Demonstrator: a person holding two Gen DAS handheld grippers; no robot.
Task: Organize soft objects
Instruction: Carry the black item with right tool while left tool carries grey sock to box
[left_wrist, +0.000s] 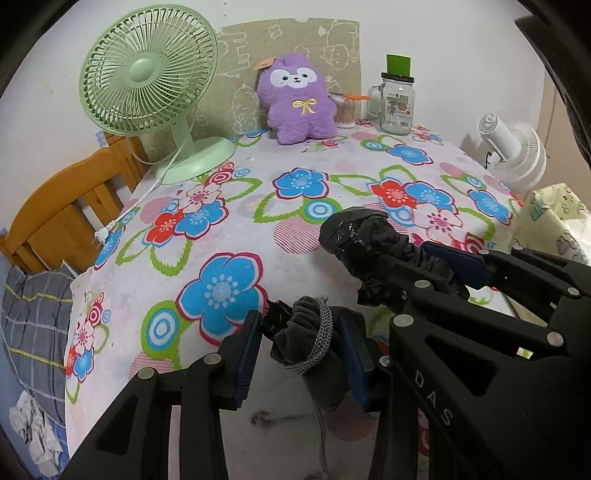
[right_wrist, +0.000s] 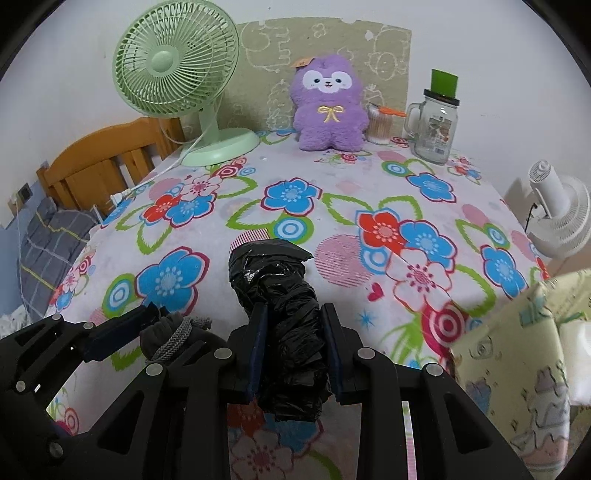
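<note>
Far left: wooden bed frame (right_wrist: 107, 155), grey checked bedding (left_wrist: 33, 325) beside table edge. Green fan (right_wrist: 177, 62) upright at back left of floral tablecloth (left_wrist: 229, 236), cord with plug (right_wrist: 117, 198) trailing along left edge.

Left gripper (left_wrist: 301, 345): jaws partly closed, pads clamped on dark grey cloth bundle (left_wrist: 306, 332) tied with grey cord (left_wrist: 325, 325); cord end hanging loose below, bundle held above cloth near front edge.

Back centre: purple plush (right_wrist: 330, 107) upright against patterned wall panel (left_wrist: 295, 44). Just right of it, small jar of sticks (right_wrist: 378, 127), then glass mug-jar (right_wrist: 436, 122) with green block (right_wrist: 445, 83) on lid.

Right gripper (right_wrist: 293, 350): jaws narrow, pads pressed on both sides of crumpled black plastic bundle (right_wrist: 275, 291), which sticks out forward past fingertips, above cloth. Two grippers side by side, bundles apart.

Far right: white fan (right_wrist: 561, 218) off table, pale patterned box (right_wrist: 517, 369) at front right.
</note>
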